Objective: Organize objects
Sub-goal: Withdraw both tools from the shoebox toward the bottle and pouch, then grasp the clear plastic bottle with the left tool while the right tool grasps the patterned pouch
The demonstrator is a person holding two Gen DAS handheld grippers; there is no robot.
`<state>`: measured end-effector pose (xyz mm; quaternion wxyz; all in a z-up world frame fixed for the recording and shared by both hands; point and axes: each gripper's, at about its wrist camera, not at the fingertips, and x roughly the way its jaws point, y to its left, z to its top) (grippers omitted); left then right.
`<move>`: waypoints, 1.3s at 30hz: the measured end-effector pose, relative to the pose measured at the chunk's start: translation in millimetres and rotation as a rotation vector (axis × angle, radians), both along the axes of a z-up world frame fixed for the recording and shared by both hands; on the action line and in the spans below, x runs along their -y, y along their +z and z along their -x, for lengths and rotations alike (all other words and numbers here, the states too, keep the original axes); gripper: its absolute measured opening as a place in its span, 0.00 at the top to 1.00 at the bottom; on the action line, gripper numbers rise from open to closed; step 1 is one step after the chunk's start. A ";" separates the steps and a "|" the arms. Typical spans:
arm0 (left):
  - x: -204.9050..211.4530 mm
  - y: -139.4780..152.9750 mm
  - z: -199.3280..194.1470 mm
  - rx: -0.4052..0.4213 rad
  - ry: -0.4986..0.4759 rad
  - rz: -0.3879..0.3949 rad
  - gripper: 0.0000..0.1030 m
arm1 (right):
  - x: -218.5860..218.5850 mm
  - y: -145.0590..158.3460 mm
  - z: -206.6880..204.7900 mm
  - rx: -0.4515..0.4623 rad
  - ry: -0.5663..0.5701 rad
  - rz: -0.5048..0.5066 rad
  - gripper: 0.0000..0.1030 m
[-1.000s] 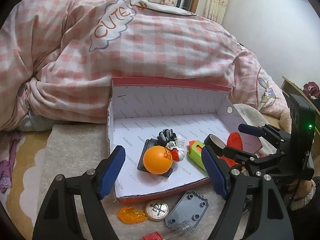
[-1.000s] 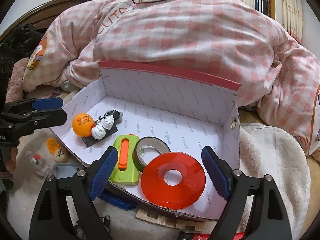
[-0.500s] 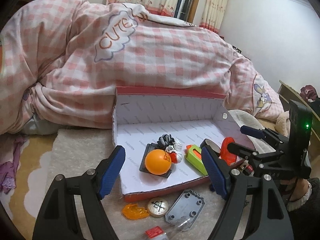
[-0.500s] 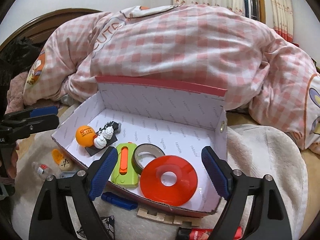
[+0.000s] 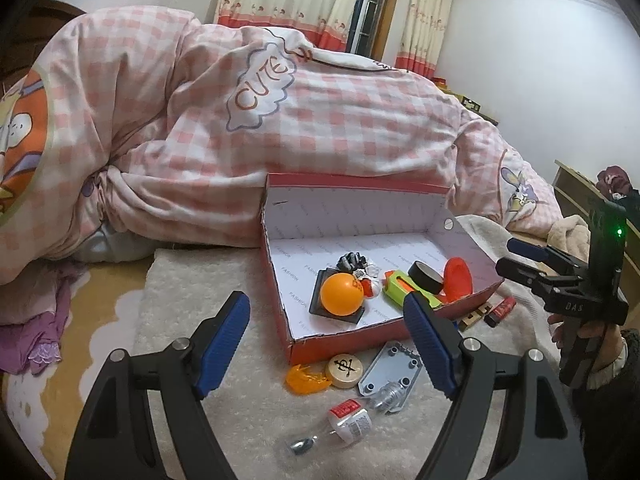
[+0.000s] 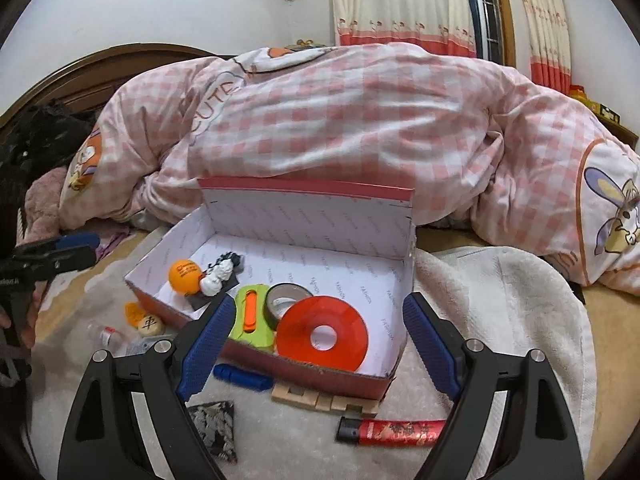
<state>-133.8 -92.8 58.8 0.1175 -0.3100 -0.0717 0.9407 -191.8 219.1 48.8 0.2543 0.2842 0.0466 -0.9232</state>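
Observation:
A red cardboard box (image 5: 348,344) (image 6: 304,372) with a white lining lies open on a fluffy rug. It holds an orange ball (image 5: 341,294) (image 6: 185,276), a small figure (image 6: 218,278), a green block (image 6: 252,316), a tape roll (image 6: 286,300) and a red disc (image 6: 322,334). My left gripper (image 5: 326,336) is open and empty above the box's front left corner. My right gripper (image 6: 316,348) is open and empty in front of the red disc.
In front of the box lie an orange piece (image 5: 306,378), a wooden chess piece (image 5: 344,366), a grey plate (image 5: 390,368), a small bottle (image 5: 340,424), a blue pen (image 6: 242,376), a wooden block (image 6: 324,400), a red lighter (image 6: 392,430) and a dark pouch (image 6: 214,430). A pink checked quilt (image 5: 280,120) is piled behind.
Both grippers have drawn back and up from the box, so more of the rug and the loose items shows. Both stay open and empty.

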 end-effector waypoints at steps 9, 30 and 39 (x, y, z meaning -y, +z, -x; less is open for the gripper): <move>-10.0 -14.6 -4.2 0.084 0.013 0.040 0.22 | 14.4 -6.8 -17.4 0.008 0.059 -0.025 0.15; -30.8 -66.2 -4.6 0.285 0.089 0.054 0.00 | 45.0 -43.9 -51.6 0.120 0.147 -0.139 0.15; -51.6 -75.0 0.7 0.291 0.122 0.090 0.00 | 48.3 -45.9 -56.3 0.119 0.160 -0.163 0.15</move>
